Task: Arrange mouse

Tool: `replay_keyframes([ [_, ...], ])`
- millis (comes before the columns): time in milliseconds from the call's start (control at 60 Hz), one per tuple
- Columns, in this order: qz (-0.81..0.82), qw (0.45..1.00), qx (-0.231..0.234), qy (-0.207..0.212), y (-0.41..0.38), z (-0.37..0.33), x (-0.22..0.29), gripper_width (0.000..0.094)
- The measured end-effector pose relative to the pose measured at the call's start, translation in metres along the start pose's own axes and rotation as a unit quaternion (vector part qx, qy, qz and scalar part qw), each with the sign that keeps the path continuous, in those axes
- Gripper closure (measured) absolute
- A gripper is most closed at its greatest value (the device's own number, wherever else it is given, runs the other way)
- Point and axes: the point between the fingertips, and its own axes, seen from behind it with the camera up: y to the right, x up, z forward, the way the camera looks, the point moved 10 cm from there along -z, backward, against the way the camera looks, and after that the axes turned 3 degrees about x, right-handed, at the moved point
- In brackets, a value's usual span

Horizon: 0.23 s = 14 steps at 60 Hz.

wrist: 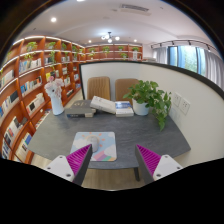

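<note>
Now, the mouse point(76, 106) looks to be that small grey lump on the far left of the grey table point(150, 135), sitting on or just beside a dark pad point(82, 112), though from this distance I can't make out its shape for certain. Next to it, toward the middle, lies an open book point(110, 105), and further right a potted plant point(150, 97) leans out from the white wall. Nearer us, a pale mat point(95, 147) rests on the table just ahead of the fingers.

And the gripper point(113, 160) hangs back from the table edge, its two pink pads point(78, 160) spread wide apart, nothing between them. So the tongs are open and empty, well short of the target.

To do this well, I'd say it needs to travel forward and left over the pale mat, keep the fingers wide, and come down straddling the mouse squarely, staying clear of the book. Bookshelves point(25, 85) line the room behind.
</note>
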Motion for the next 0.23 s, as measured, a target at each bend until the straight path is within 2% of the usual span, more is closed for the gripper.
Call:
replay_keyframes([
  [233, 0.000, 1.000, 0.009, 0.007, 0.001, -0.017, -0.010, 0.0079],
])
